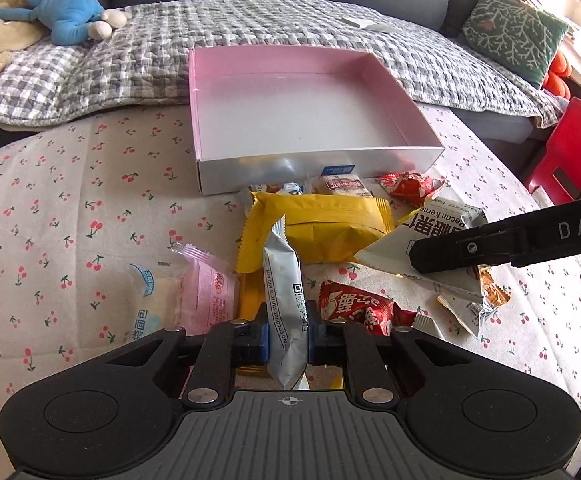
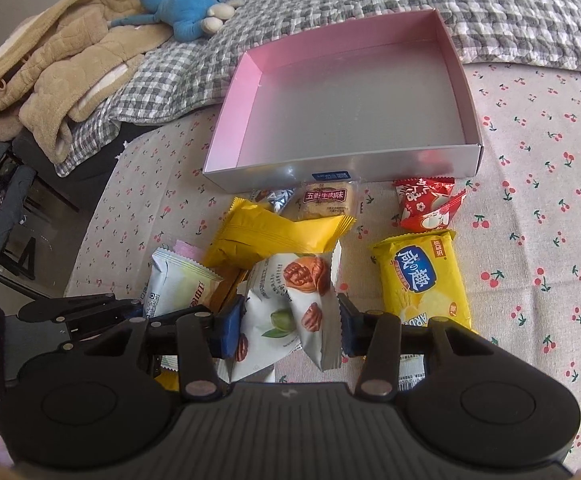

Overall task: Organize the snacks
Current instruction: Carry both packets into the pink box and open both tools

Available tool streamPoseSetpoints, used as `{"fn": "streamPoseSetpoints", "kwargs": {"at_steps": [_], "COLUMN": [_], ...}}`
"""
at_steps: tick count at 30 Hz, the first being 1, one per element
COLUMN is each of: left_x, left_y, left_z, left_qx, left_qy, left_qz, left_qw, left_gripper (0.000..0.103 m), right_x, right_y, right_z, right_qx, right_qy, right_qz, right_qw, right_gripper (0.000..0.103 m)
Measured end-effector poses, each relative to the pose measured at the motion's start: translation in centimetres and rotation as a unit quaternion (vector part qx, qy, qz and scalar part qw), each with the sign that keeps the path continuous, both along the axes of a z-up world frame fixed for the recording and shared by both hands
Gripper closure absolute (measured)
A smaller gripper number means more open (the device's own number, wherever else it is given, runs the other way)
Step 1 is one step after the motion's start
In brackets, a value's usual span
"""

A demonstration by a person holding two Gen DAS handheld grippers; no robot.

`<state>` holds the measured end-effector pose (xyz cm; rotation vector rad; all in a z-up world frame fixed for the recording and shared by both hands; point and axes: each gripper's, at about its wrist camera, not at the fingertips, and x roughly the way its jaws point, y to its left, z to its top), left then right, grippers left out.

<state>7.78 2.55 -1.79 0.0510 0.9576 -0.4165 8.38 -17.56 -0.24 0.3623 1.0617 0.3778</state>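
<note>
- Your left gripper [image 1: 287, 338] is clenched on a silver snack packet [image 1: 284, 300], low and centre in the left view; the packet stands upright between the blue pads, pinched across its middle.
- That packet looks light, thin and crinkly, likely slippery foil; a grip on the filled middle should hold better than on the flat sealed ends.
- Your right gripper [image 2: 292, 326] is closed around a white nut packet [image 2: 290, 312], low and centre in the right view; its wrapper is buckled between the pads, so it is soft and air-filled. Squeeze gently: the contents could crush.
- The pink box [image 1: 402, 114] sits above the pile, in the upper middle of both views, with nothing in it.
- Loose on the cherry-print tablecloth [image 1: 70, 208] below the box: a yellow pouch [image 1: 318, 224], a red candy wrapper [image 2: 430, 204] and a yellow cracker packet [image 2: 422, 280] at right centre.
- A blue plush toy [image 1: 64, 8] lies at the upper left, well apart.
</note>
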Motion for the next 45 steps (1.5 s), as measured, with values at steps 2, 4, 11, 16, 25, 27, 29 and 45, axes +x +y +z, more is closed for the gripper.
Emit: {"fn": "streamPoseSetpoints", "kwargs": {"at_steps": [2,4,11,16,25,27,29,45], "left_x": [0.0,0.1,1.9,4.6,9.8,10.7,11.5,15.8], "left_y": [0.1,0.3,-0.2,-1.3,-3.0,-3.4,-3.7,-6.4], "left_z": [0.7,1.5,3.4,4.0,3.4,3.0,2.6,0.6], "left_qx": [-0.003,-0.003,-0.01,-0.007,-0.006,-0.008,-0.009,0.043], "left_qy": [-0.008,-0.017,-0.035,-0.052,-0.064,-0.062,-0.06,-0.068], "left_qz": [0.01,0.017,0.038,0.052,0.097,0.107,0.114,0.149], "left_qw": [0.9999,0.9997,0.9986,0.9972,0.9932,0.9923,0.9916,0.9857], "left_gripper": [0.089,0.089,0.089,0.089,0.089,0.089,0.089,0.089], "right_x": [0.1,0.3,1.6,3.3,6.4,6.9,7.4,9.2], "right_y": [-0.6,-1.3,-3.6,-4.9,-6.8,-6.7,-6.5,-5.6], "right_z": [0.5,0.8,1.5,1.3,0.4,0.3,0.1,-1.1], "right_qx": [0.01,0.02,0.04,0.058,0.081,0.069,0.059,0.02], "right_qy": [-0.008,-0.013,-0.036,-0.043,-0.06,-0.065,-0.07,-0.087], "right_qz": [-0.009,-0.019,-0.049,-0.063,-0.088,-0.085,-0.082,-0.08], "right_qw": [1.0,1.0,0.997,0.995,0.991,0.992,0.992,0.993], "right_gripper": [0.06,0.06,0.06,0.06,0.06,0.06,0.06,0.06]}}
